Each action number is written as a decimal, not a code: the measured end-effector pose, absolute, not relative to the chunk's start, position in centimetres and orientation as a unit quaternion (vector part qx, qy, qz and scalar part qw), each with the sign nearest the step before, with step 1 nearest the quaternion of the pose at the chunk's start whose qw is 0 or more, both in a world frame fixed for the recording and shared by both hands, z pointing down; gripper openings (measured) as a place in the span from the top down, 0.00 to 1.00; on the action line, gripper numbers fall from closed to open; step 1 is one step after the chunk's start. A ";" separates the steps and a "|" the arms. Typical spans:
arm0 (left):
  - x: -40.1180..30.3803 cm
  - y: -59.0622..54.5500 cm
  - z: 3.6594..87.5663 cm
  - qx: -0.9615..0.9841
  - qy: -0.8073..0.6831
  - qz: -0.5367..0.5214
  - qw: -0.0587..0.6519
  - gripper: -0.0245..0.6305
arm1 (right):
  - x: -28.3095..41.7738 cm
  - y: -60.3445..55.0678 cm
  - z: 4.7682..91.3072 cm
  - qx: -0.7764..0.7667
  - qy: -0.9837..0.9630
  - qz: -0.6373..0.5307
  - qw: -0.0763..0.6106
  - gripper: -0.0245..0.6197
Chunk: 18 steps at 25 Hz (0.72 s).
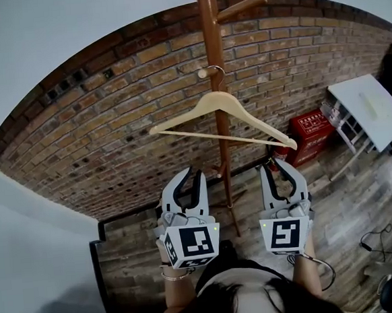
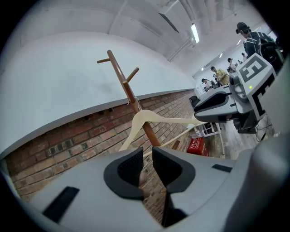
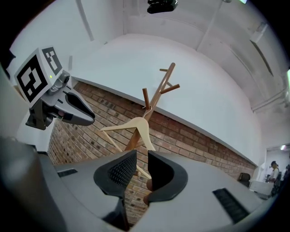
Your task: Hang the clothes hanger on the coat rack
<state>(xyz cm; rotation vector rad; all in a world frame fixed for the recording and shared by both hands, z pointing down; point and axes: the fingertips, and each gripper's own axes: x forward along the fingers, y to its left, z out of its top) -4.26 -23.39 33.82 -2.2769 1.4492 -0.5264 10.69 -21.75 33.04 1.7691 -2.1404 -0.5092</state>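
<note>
Note the left gripper point(image 1: 194, 174) and the right gripper point(image 1: 272, 166), side by side below the work. Read each as empty, with jaws parted by a narrow gap and nothing between them.

Locate the clothes hanger point(image 1: 209, 103) beyond them, already on the coat rack point(image 1: 208, 37), hook point(image 1: 217, 68) looped over a short peg point(image 1: 205, 72), well apart from both grippers.

Hazards, near to far:
- Avoid lifting either gripper into the crossbar point(image 1: 235, 139). Expect an upward nudge there to swing the hanger or walk the hook along the peg and off its end.
- Treat the hang as uneven, with the right end lower and the body slanted across the pole. Expect rocking after any touch.
- Avoid bumping the pole. Judge the rack slender and likely to sway.
- Cannot tell how deep the hook sits, so assume a shallow seat.

Materials, near to far:
- Grippers: smooth grey moulded shells, black pads point(image 2: 129, 165) with a fine ribbed grid, white cubes printed with black squares.
- Hanger: pale smooth wood, curved shoulders, thin straight crossbar, bright wire hook.
- Rack: darker reddish wood, round pole, angled pegs with rounded tips.
- Behind: rough red brick wall point(image 1: 112, 125) with pale mortar lines, plain white surface above.
</note>
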 end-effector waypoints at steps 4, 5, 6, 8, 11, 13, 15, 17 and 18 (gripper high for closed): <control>-3.8 -21.8 33.6 -0.818 0.520 -0.168 0.180 0.86 | 11.0 -20.3 33.1 0.614 -0.762 -0.156 0.136 0.83; -3.6 -21.4 33.7 -0.819 0.521 -0.165 0.177 0.87 | 11.1 -20.0 33.1 0.613 -0.765 -0.151 0.125 0.84; -3.5 -20.9 33.7 -0.820 0.521 -0.162 0.175 0.87 | 11.3 -19.6 33.1 0.614 -0.767 -0.146 0.116 0.84; -3.1 -20.1 33.9 -0.821 0.521 -0.160 0.171 0.88 | 11.6 -19.0 33.2 0.614 -0.770 -0.135 0.104 0.86; -2.7 -18.9 34.1 -0.822 0.524 -0.153 0.163 0.89 | 12.1 -17.8 33.8 0.610 -0.776 -0.116 0.108 0.87; -2.3 -18.1 33.7 -0.824 0.523 -0.146 0.162 0.89 | 12.4 -17.0 33.9 0.609 -0.781 -0.104 0.093 0.87; -1.8 -17.2 33.1 -0.827 0.520 -0.138 0.164 0.90 | 12.6 -16.3 34.1 0.605 -0.787 -0.091 0.079 0.88; -1.6 -16.4 33.1 -0.830 0.519 -0.132 0.157 0.91 | 12.7 -15.7 34.4 0.600 -0.793 -0.078 0.072 0.88; -1.5 -16.1 33.3 -0.830 0.519 -0.130 0.154 0.91 | 12.7 -15.5 34.6 0.599 -0.794 -0.073 0.070 0.89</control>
